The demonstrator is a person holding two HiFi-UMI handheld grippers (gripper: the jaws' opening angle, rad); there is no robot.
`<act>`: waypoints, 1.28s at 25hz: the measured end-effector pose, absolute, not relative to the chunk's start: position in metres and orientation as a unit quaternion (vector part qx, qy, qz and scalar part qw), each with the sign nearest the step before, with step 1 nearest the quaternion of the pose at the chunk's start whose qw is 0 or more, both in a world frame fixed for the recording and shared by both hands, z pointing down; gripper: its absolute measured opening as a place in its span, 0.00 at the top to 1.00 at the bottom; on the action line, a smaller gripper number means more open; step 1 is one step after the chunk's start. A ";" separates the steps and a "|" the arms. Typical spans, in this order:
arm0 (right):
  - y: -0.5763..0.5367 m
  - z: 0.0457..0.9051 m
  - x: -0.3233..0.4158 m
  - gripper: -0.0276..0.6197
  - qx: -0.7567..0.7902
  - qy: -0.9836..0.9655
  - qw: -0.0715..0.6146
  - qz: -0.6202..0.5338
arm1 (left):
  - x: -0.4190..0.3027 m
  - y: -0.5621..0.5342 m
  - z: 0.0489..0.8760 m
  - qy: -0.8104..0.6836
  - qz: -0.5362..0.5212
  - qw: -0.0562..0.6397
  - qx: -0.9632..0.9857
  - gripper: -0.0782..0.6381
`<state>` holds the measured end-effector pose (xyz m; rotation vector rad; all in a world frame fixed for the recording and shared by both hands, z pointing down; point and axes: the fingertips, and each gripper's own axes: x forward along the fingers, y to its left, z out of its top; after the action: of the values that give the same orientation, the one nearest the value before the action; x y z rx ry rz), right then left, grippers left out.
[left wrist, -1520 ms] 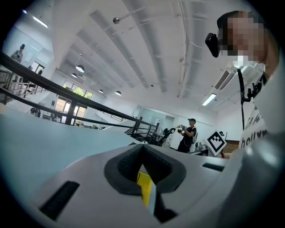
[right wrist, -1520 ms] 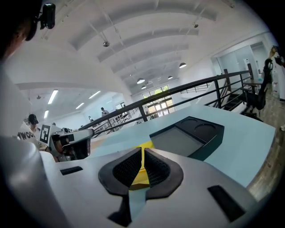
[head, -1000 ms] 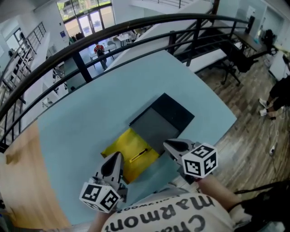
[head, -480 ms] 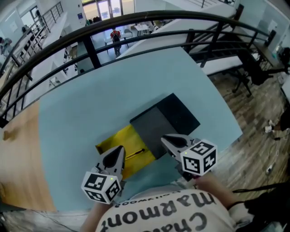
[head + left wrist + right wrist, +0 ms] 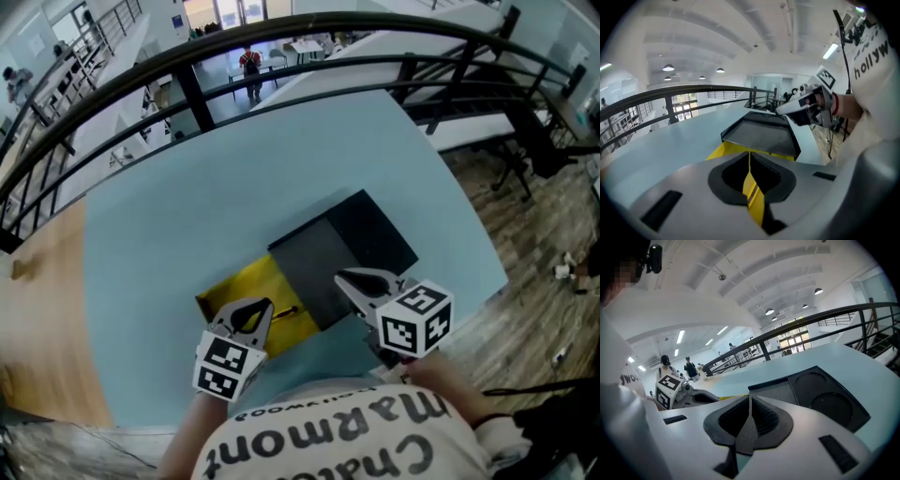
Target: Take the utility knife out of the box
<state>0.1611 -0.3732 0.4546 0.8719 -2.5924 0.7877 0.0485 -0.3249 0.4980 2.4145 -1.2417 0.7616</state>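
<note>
Reach for the utility knife (image 5: pixel 284 314), lying slantwise in the open yellow box (image 5: pixel 223 298) on the worktop (image 5: pixel 187 206), with the nearer left gripper (image 5: pixel 261 307), pressed together and empty just left of it; leave the right gripper (image 5: pixel 343 278), also closed, aside.

The left gripper (image 5: pixel 262 307) has come down and tipped forward at the yellow box (image 5: pixel 234 289). A second ago it hung higher, at the box's near-left edge; now its tips reach in low over the box's near part. It has rolled as well: its marker cube (image 5: pixel 225 367), which showed two faces from above, now shows one, and the dark hollow behind the jaws faces upward. The right gripper (image 5: pixel 349 279) has slid a little farther from the box's right corner, along the edge of the dark lid (image 5: pixel 319 262).
</note>
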 end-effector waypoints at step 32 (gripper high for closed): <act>-0.373 0.463 0.186 0.89 0.321 -0.893 0.142 0.281 | 0.064 -0.301 0.590 -0.306 0.467 0.176 0.811 0.77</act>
<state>0.1863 -0.3727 0.4633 0.9252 -2.5774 0.8120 0.0639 -0.3007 0.5898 2.2968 -0.8660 1.3225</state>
